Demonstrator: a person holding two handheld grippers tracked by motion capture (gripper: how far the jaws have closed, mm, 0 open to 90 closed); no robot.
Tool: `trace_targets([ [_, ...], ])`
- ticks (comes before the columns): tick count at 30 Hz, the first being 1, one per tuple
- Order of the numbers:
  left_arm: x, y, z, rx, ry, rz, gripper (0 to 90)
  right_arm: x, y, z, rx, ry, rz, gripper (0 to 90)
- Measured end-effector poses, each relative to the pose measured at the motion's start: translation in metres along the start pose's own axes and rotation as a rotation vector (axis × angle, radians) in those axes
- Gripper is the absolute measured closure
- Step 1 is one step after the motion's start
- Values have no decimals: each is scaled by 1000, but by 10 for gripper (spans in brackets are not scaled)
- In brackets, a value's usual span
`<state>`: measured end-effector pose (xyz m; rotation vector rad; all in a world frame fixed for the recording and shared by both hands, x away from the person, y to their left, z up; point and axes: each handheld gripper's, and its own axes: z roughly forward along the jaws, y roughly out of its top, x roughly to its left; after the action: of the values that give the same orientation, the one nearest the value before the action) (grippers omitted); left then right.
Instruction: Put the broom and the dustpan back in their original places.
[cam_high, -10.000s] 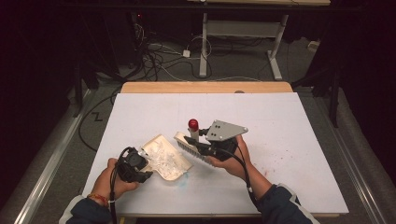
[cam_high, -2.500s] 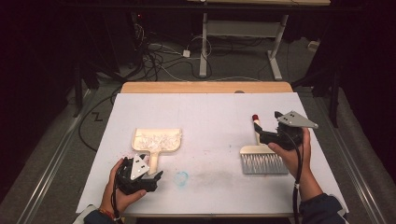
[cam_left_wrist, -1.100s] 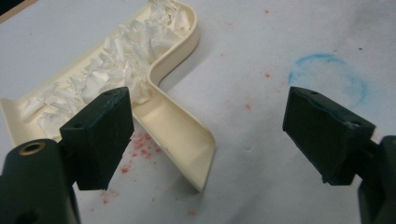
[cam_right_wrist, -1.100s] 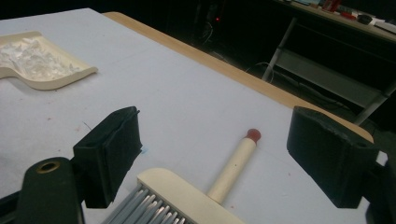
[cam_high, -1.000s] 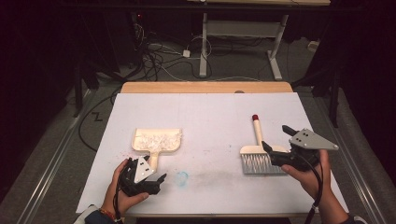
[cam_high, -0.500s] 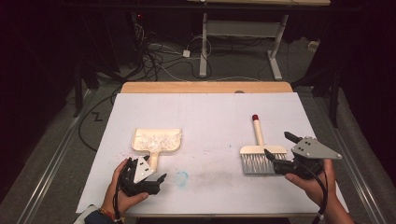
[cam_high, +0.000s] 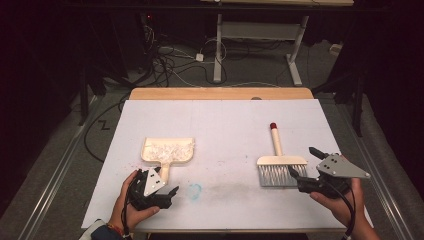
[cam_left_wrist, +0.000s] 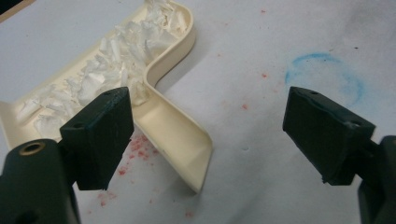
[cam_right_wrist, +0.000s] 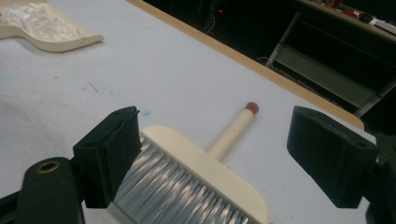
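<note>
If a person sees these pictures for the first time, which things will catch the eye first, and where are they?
First comes the cream dustpan, heaped with white shreds, on the left part of the white table, with the open left gripper just before its handle. On the right lies the brush with its red-tipped handle pointing away, and the open right gripper sits beside its bristles. A faint blue ring marks the table near the front edge.

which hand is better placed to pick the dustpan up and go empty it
Left. The left tongs sit open right at the dustpan handle; the right tongs are open across the table by the brush.
</note>
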<state>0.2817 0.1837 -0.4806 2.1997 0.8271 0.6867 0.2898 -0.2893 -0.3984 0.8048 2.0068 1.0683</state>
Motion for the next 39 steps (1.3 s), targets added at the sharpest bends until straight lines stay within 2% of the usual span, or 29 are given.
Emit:
trace_targets([
  [6, -1, -1, 1, 6, -7, -10, 159, -1, -12, -3, -6, -1, 5, 180],
  [8, -1, 0, 1, 5, -6, 7, 159, 0, -16, -4, -5, -5, -9, 180],
  [9, -2, 0, 2, 13, -10, -2, 159, 1, -19, -4, -4, -8, -14, 178],
  [14, -4, 1, 2, 13, -13, 9, 159, 4, -32, -7, -22, -2, -7, 175],
  [17, -5, 1, 2, 11, -13, 11, 159, 8, -39, -8, -11, -12, -25, 172],
  [25, -8, 1, 4, 10, -25, 22, 159, 13, -56, -7, 20, -19, 2, 172],
  [27, -9, 2, 3, 8, -24, 30, 159, 15, -58, -7, 26, -17, -15, 171],
  [31, -11, 1, 2, 10, -23, 44, 159, 17, -56, -6, 21, -15, -9, 171],
  [39, -10, 1, 1, 6, -22, 46, 159, 18, -54, -9, 14, -24, -12, 171],
])
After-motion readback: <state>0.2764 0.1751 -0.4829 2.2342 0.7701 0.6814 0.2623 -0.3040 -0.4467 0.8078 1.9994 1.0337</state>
